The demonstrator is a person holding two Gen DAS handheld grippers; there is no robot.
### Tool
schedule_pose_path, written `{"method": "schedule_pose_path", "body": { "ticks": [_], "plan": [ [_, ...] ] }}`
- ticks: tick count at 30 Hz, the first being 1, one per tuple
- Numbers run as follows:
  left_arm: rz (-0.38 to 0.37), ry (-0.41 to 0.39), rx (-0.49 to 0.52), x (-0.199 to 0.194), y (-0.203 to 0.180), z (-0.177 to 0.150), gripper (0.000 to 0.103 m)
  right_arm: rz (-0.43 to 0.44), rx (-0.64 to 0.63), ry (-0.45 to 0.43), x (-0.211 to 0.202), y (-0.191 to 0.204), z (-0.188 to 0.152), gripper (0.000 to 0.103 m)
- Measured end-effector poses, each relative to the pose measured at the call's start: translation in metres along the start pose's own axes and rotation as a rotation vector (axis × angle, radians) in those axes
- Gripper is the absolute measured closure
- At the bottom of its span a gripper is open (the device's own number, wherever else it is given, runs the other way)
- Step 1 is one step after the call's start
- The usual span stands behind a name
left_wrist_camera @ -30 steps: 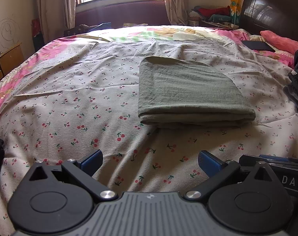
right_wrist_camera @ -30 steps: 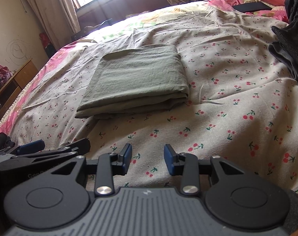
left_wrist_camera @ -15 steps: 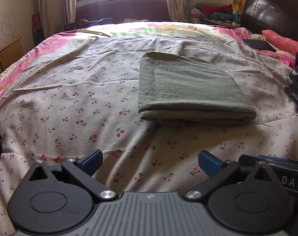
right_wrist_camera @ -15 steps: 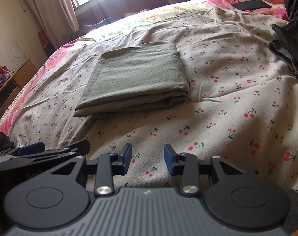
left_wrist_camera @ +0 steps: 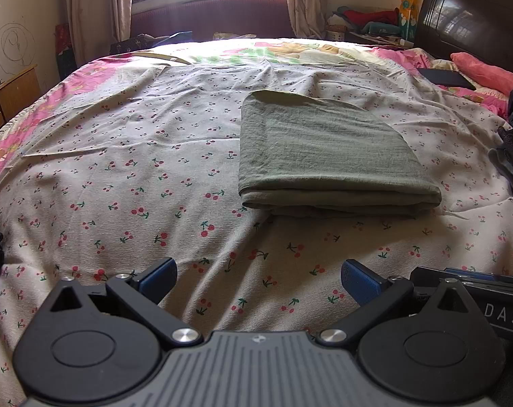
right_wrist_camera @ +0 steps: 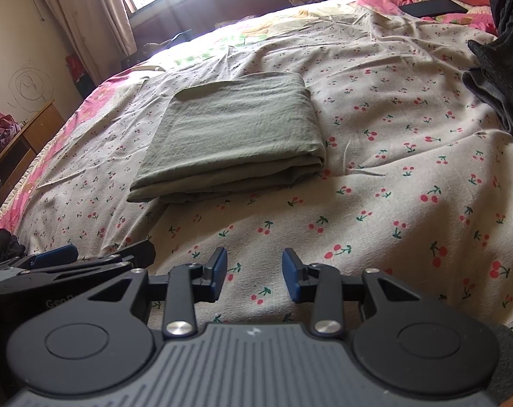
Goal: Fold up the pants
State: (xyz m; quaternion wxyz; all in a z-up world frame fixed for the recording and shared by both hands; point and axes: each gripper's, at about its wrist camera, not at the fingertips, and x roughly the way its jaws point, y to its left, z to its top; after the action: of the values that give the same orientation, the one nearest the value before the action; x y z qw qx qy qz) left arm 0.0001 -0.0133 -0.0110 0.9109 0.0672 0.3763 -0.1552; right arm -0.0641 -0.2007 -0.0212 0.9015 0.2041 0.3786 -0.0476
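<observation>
Nothing is shifting since a second ago: you are keeping your left gripper (left_wrist_camera: 258,279) spread wide and your right gripper (right_wrist_camera: 254,273) narrowly parted, both empty, over the cherry-print sheet (left_wrist_camera: 121,169). Beyond them, the folded green pants (left_wrist_camera: 324,156) are lying flat.

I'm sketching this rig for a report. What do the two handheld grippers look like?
Both match: the left gripper and right gripper each have a ribbed grey body, black linkage arms with silver rivets, two round black discs, and blue pads on the fingers. White letters, partly cut off, mark the right gripper's side in the left wrist view. No cables or sleeves show.
</observation>
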Motion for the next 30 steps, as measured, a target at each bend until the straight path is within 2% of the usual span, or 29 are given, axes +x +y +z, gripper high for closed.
{"method": "schedule_pose_path", "body": {
  "ticks": [30],
  "plan": [
    [-0.008, 0.002, -0.007, 0.0005, 0.0012, 0.0008, 0.000, -0.006, 0.004, 0.004, 0.0017, -0.0005, -0.0007, 0.066]
  ]
}}
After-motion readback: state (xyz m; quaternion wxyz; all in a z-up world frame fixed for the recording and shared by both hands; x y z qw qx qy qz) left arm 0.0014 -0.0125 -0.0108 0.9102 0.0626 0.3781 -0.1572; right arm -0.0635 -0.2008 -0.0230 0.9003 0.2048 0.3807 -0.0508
